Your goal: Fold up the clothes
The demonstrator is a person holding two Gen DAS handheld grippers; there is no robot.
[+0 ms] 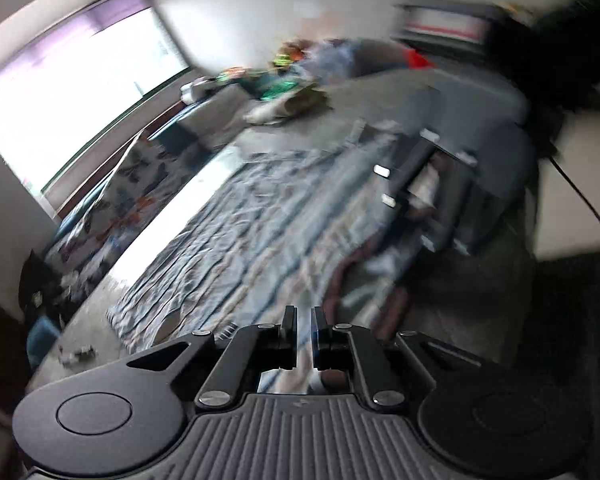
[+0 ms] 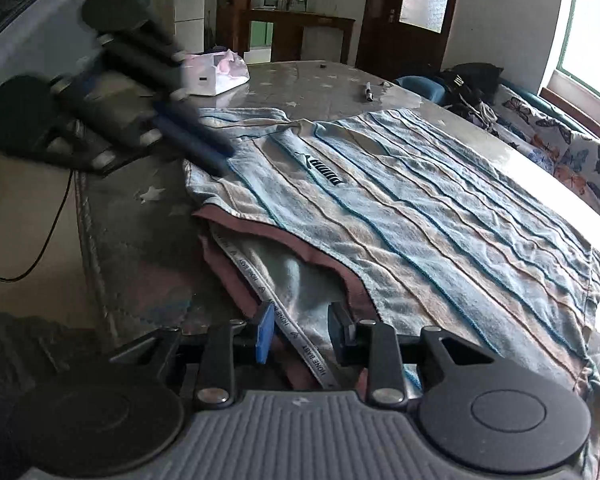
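A light blue striped shirt (image 2: 400,208) with a maroon collar and a black logo lies spread flat on the grey table (image 2: 140,232); it also shows blurred in the left wrist view (image 1: 260,220). My right gripper (image 2: 300,332) is open, its jaws straddling the collar band at the shirt's near edge. My left gripper (image 1: 304,336) is shut on a bit of the shirt's fabric at the sleeve side; in the right wrist view it (image 2: 216,156) is at the shirt's far left corner. The right gripper also shows, blurred, in the left wrist view (image 1: 420,200).
A white box with a plastic bag (image 2: 214,74) and a small dark marker (image 2: 367,94) lie on the far part of the table. A butterfly-print sofa (image 2: 572,152) with dark clothes runs along the right. A black cable (image 2: 40,240) hangs off the table's left edge.
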